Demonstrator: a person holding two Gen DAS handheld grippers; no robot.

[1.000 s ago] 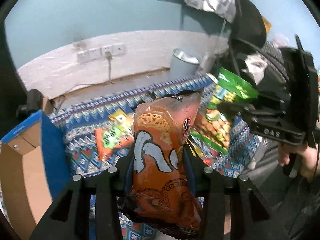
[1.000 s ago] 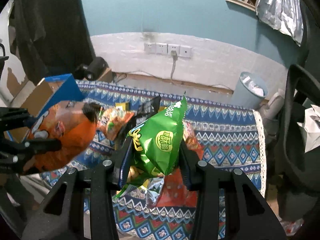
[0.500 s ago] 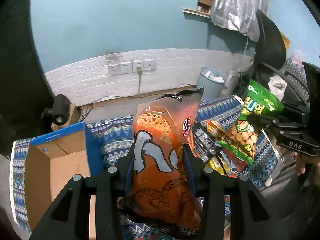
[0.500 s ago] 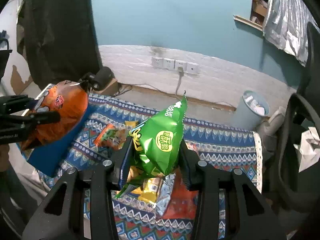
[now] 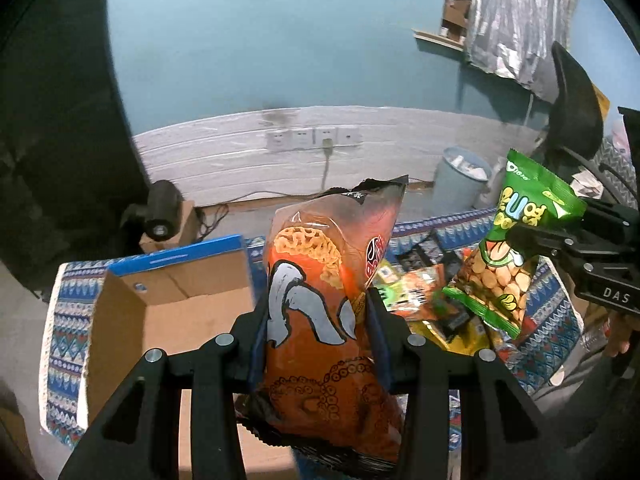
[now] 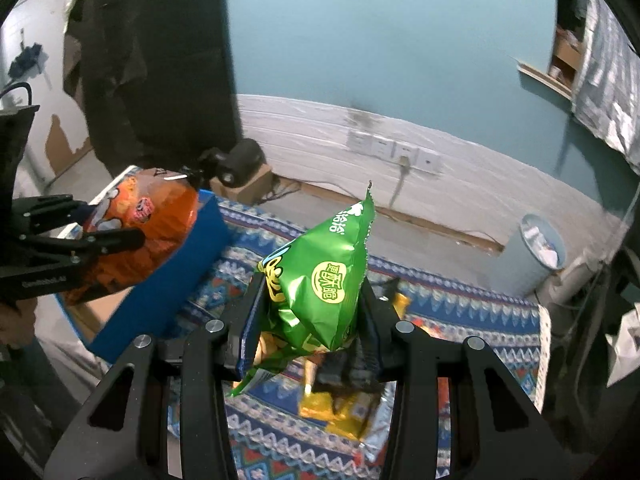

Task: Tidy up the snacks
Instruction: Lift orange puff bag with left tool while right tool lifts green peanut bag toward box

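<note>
My left gripper (image 5: 318, 312) is shut on an orange snack bag (image 5: 320, 304) that stands upright between its pads, just right of an open cardboard box with blue outer walls (image 5: 172, 300). In the right wrist view that orange bag (image 6: 140, 236) hangs over the box (image 6: 168, 280). My right gripper (image 6: 310, 312) is shut on a green snack bag (image 6: 324, 280), held above a pile of loose snack packets (image 6: 348, 404) on the patterned cloth. From the left wrist view the green bag (image 5: 516, 240) hangs at the right in the other gripper (image 5: 560, 244).
A blue patterned cloth (image 6: 472, 320) covers the surface. More packets (image 5: 416, 292) lie on it between the two bags. A grey waste bin (image 6: 540, 248) stands by the far wall, below wall sockets (image 5: 312, 138). A black chair (image 5: 576, 112) is at the right.
Both grippers have swung left and risen with their bags. The box has come into fuller view under the left gripper, and the orange bag now hangs over it.
</note>
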